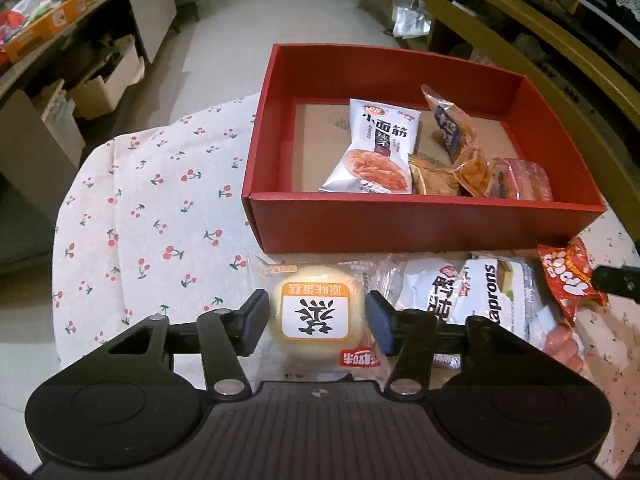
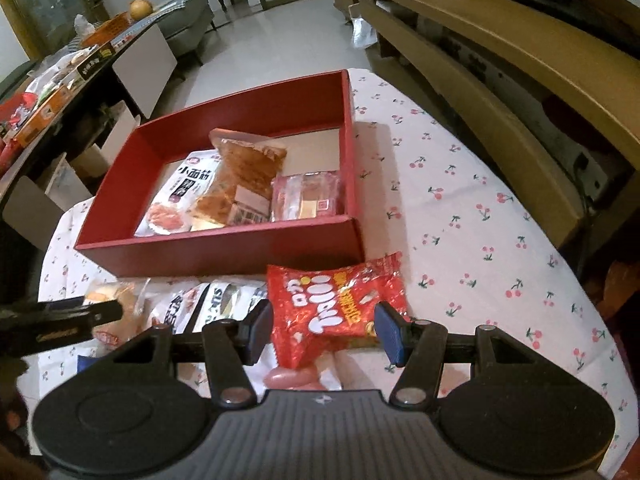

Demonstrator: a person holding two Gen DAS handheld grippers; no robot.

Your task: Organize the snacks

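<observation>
A red box (image 1: 424, 222) (image 2: 224, 254) on the cherry-print tablecloth holds several snack packets, among them a white noodle-snack bag (image 1: 374, 148) (image 2: 180, 196). My left gripper (image 1: 318, 322) is open, its fingers either side of a wrapped round steamed cake (image 1: 316, 312) lying on the cloth in front of the box. My right gripper (image 2: 324, 326) is open around a red Trolli candy bag (image 2: 340, 304), which also shows at the right of the left wrist view (image 1: 570, 276). White wrapped snacks (image 1: 480, 296) (image 2: 208, 304) lie between the cake and the candy bag.
A pink sausage snack (image 2: 292, 378) lies under the candy bag. A wooden TV bench (image 2: 500, 80) runs along the right. A dark cluttered side table (image 1: 60, 16) stands at the left, with cardboard boxes beneath it. The tablecloth (image 2: 480, 220) spreads right of the box.
</observation>
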